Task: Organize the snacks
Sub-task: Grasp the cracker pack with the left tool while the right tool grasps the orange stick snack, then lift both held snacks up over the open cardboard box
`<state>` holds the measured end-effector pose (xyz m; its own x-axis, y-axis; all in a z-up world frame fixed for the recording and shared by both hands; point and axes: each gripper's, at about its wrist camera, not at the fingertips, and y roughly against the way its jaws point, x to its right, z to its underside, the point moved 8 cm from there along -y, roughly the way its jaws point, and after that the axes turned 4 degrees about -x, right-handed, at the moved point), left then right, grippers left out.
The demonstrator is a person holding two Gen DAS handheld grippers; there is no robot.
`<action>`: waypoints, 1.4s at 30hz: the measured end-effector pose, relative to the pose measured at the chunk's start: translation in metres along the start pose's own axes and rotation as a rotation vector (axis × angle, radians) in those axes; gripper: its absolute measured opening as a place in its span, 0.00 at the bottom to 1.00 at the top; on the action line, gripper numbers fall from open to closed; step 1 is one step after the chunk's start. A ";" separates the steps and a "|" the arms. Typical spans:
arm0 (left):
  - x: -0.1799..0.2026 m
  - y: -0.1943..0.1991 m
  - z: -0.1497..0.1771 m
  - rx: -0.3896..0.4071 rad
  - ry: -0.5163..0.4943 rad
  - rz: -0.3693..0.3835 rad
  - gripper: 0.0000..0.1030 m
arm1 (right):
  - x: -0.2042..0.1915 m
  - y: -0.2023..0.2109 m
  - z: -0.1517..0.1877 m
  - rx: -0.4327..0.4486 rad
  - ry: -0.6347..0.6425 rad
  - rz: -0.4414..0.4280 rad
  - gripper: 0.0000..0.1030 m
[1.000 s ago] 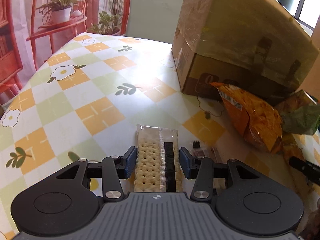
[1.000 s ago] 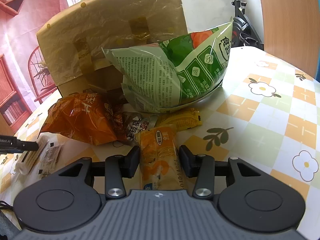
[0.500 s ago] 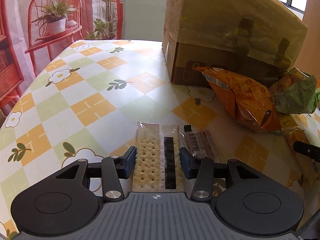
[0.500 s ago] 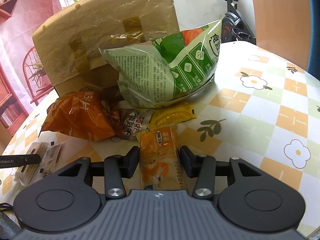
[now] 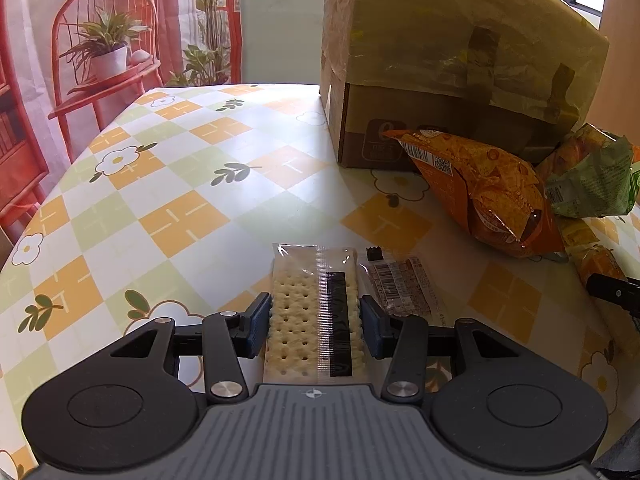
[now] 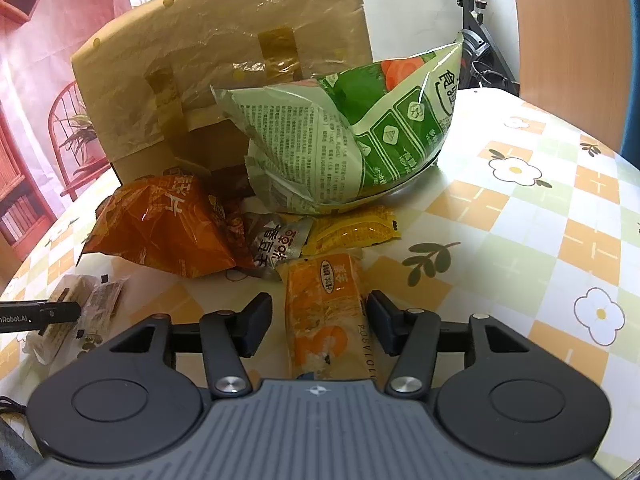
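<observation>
The left claw [image 5: 316,314] grips the cracker pack [image 5: 314,312]; a pull across the worktop [image 5: 192,216] could crush it or snag the small wrapper [image 5: 400,284] just beside. The right claw [image 6: 318,320] has just been opening around the orange snack pack [image 6: 328,312], pads clear. Open room lies left; the cardboard box [image 5: 440,80] and chip bag [image 5: 480,188] crowd the right.

Clear-wrapped cracker pack [image 5: 314,312] lying flat, orange snack packet [image 6: 326,312] lengthwise (label upward), both on table
</observation>
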<state>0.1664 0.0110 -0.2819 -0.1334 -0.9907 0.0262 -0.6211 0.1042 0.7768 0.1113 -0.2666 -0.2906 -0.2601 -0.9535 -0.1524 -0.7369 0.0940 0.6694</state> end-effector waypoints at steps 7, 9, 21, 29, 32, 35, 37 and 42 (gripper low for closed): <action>0.001 0.000 0.000 -0.001 -0.002 -0.005 0.48 | 0.004 0.002 0.000 -0.015 -0.004 0.040 0.65; 0.001 0.000 -0.001 0.000 0.000 -0.007 0.48 | 0.006 0.003 0.000 -0.021 -0.016 0.035 0.65; -0.006 0.002 0.000 0.007 0.059 0.002 0.47 | -0.002 0.008 0.006 -0.065 0.026 0.004 0.51; -0.015 0.012 -0.007 0.056 0.098 0.025 0.48 | -0.002 0.011 0.002 -0.057 -0.003 -0.028 0.41; -0.020 0.014 -0.010 0.069 0.120 0.026 0.48 | -0.007 0.020 -0.007 -0.016 0.002 -0.045 0.41; -0.028 0.023 -0.019 0.100 0.136 0.016 0.48 | -0.013 0.029 -0.018 0.029 0.030 -0.049 0.41; -0.034 0.032 -0.029 0.138 0.140 0.011 0.48 | -0.018 0.032 -0.024 0.043 0.054 -0.051 0.41; -0.047 0.052 -0.047 0.212 0.157 -0.001 0.48 | -0.031 0.038 -0.039 0.061 0.068 -0.103 0.41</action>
<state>0.1771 0.0590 -0.2131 -0.0211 -0.9905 0.1360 -0.7715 0.1027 0.6279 0.1159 -0.2442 -0.2327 -0.1398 -0.9761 -0.1666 -0.7945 0.0102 0.6072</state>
